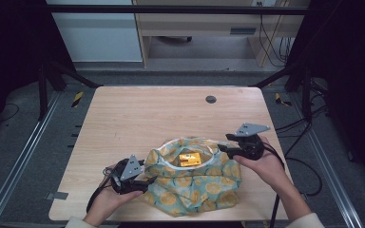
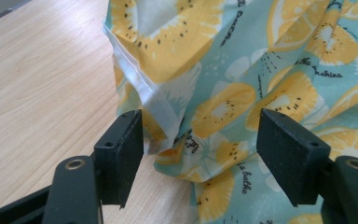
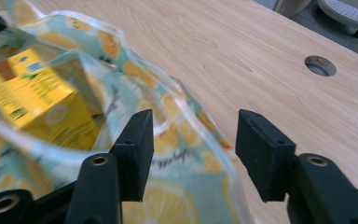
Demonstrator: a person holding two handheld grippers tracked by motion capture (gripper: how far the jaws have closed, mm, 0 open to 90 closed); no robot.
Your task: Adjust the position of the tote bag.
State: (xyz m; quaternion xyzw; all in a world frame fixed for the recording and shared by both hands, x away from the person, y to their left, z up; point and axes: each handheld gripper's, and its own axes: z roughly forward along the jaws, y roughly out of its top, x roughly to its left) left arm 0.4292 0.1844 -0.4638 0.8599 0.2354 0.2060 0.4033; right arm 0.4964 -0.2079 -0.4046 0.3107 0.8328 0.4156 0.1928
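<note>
The pale, wood-grained counter [image 1: 123,123] has a smooth, satin laminate face, with a round grey plastic-looking plug [image 1: 211,99] set flush in it. The turquoise cloth bag printed with yellow citrus slices [image 1: 195,185] is thin, matt woven fabric, creased and limp, with a white stitched hem [image 2: 140,84]. Inside lies a yellow cardboard carton [image 3: 37,102], its printed skin slightly glossy. Each black tool [image 2: 200,154] [image 3: 193,149] looks like matt moulded plastic with brass-coloured metal inserts; its pads [image 2: 291,149] are dull and finely grained.

The left gripper [image 2: 200,154] has its jaws standing apart, a fold of the lemon-print bag [image 2: 242,84] between them, untouched by either pad. Wooden surface [image 2: 42,84] lies at left.
</note>
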